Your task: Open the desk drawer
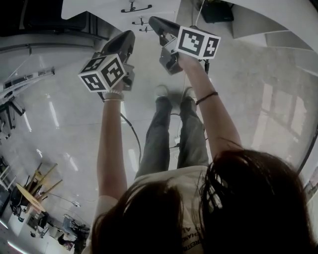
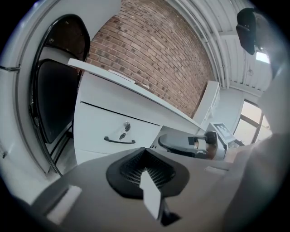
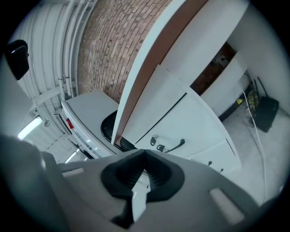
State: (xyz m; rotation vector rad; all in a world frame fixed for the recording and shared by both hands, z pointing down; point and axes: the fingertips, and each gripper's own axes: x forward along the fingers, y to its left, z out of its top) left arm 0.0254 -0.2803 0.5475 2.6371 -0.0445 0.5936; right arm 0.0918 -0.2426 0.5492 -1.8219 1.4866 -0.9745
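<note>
The white desk [image 2: 136, 90] has a shut top drawer [image 2: 99, 124] with a dark curved handle [image 2: 118, 141] and a key lock [image 2: 127, 126] above it. The right gripper view shows the same drawer [image 3: 190, 118], its handle [image 3: 174, 146] and the lock [image 3: 154, 139]. My left gripper [image 2: 145, 152] is shut and empty, some way short of the drawer. My right gripper [image 3: 145, 154] is also shut and holds nothing. In the head view both grippers, left [image 1: 126, 39] and right [image 1: 158, 23], are held out in front of me, apart from the desk, whose handle [image 1: 135, 8] shows at the top.
A black chair [image 2: 50, 99] stands left of the desk, against a brick wall [image 2: 154, 54]. More drawers sit below the top one [image 3: 217, 154]. A black box with cables [image 3: 263, 108] lies on the floor at the right. My legs and shoes [image 1: 171, 94] stand on a glossy floor.
</note>
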